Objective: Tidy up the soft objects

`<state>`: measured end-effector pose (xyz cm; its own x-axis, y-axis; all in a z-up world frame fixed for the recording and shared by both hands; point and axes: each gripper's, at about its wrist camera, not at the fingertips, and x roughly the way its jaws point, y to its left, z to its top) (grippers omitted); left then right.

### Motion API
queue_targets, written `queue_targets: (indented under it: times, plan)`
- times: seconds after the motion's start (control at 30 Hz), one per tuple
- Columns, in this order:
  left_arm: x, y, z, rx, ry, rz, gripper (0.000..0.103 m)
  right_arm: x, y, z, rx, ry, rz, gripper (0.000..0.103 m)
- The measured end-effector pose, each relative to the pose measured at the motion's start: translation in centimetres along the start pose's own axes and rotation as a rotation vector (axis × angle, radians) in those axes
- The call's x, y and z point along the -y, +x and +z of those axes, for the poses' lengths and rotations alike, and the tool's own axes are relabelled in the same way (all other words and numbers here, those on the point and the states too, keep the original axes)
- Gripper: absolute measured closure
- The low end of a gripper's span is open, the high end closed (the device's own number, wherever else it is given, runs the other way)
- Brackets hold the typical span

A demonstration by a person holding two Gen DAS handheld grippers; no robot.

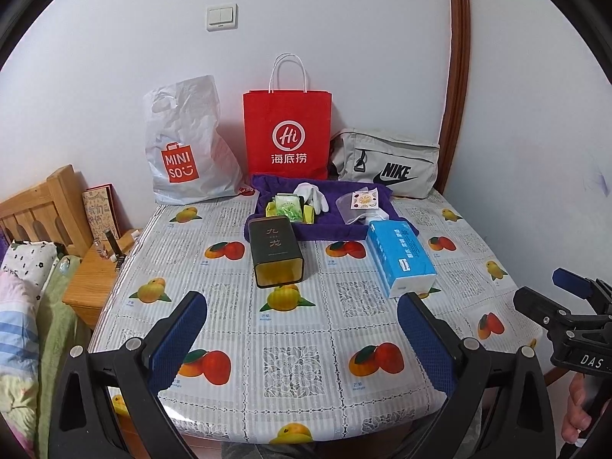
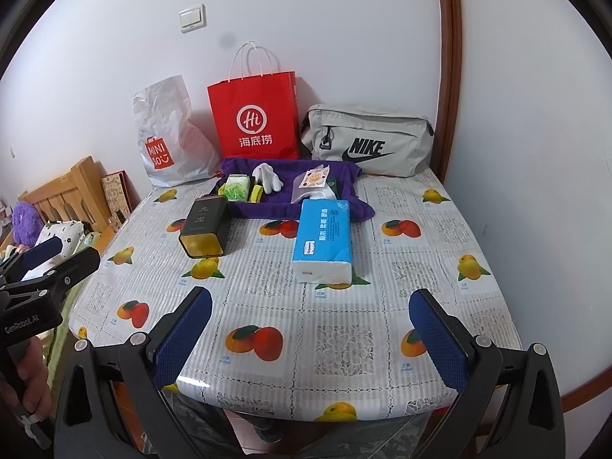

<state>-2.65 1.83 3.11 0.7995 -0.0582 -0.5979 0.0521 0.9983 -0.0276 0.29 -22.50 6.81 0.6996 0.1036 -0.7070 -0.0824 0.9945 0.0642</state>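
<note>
Tissues in a blue pack (image 1: pixel 399 258) lay on the fruit-print table (image 1: pixel 290 348), just in front of a purple cloth (image 1: pixel 325 225) holding a white glove (image 1: pixel 311 195) and small packets. A dark tin (image 1: pixel 275 252) lay at 9 o'clock from the pack. The left gripper (image 1: pixel 302 331) and right gripper (image 2: pixel 310 329) were both wide open, holding nothing, over the near edge. Only the right view showed a purple plush toy (image 2: pixel 26 222) at 9 o'clock.

MINISO plastic bag (image 1: pixel 183 153), NIKE pouch (image 1: pixel 394 164), Hi paper bag (image 1: pixel 287 134)
</note>
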Motion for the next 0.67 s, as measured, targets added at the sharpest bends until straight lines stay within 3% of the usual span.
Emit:
queue_targets:
  times: [0.6,0.67]
  plan:
    - [0.0,0.6,0.1,-0.005,-0.002,-0.005,0.002,-0.3,0.4,-0.4,-0.01,-0.015,0.001,0.001]
    - [0.0,0.6,-0.1,0.025,0.001,-0.017,0.002,-0.3,1.0,-0.5,-0.018,-0.016,0.004,0.001]
